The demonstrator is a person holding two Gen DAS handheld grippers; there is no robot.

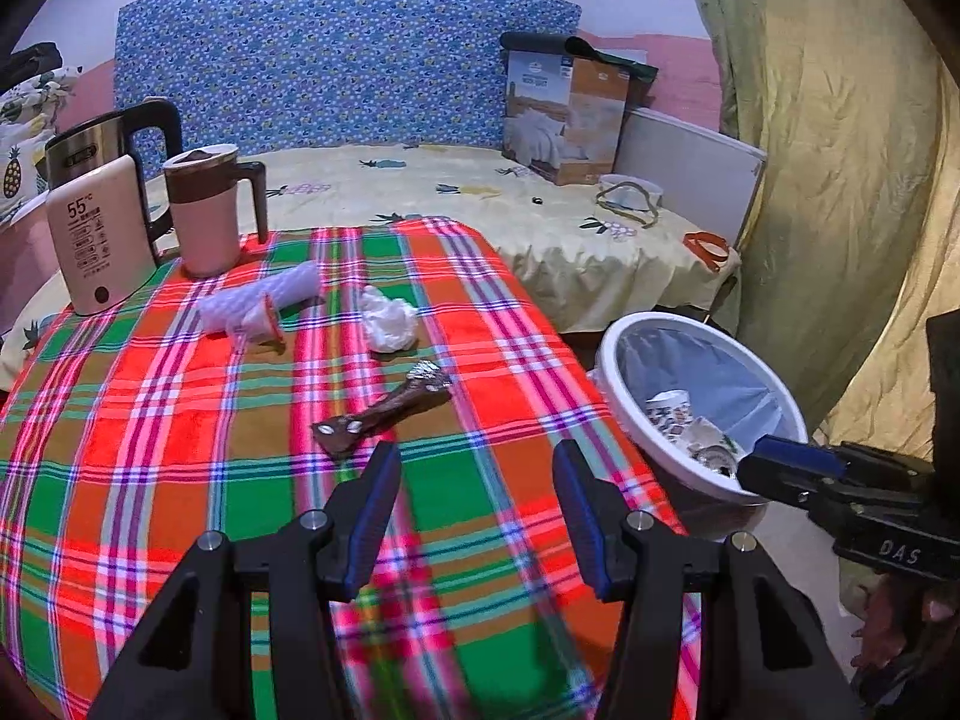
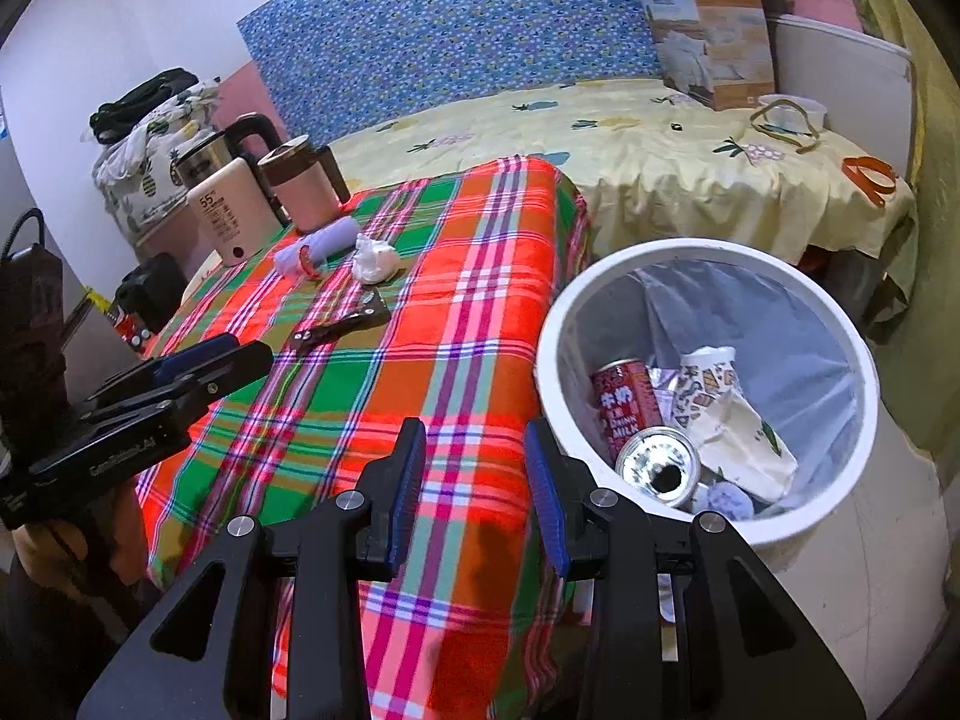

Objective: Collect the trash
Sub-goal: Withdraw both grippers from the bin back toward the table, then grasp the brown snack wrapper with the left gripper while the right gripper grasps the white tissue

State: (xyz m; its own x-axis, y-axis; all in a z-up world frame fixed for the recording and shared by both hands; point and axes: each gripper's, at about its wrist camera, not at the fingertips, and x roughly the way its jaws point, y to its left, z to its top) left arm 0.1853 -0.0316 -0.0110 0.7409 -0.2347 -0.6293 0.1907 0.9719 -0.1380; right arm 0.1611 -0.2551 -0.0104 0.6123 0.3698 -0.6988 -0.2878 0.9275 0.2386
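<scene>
On the plaid-covered bench [image 1: 180, 420] three scraps of trash lie apart: a brown wrapper [image 1: 384, 414] nearest the left tool [image 1: 477, 462], a crumpled white tissue [image 1: 387, 321] behind it, and a tipped white cup [image 1: 264, 303] farther back. The left tool hangs over the cloth just short of the wrapper, spread wide and empty. A kettle [image 1: 114, 144], a cream warmer [image 1: 96, 234] and a pink mug [image 1: 207, 210] crowd the far corner. The right tool [image 2: 474, 468] hovers at the bench edge, parted and empty, beside the white bin [image 2: 852, 360] holding a red can [image 2: 621, 402].
</scene>
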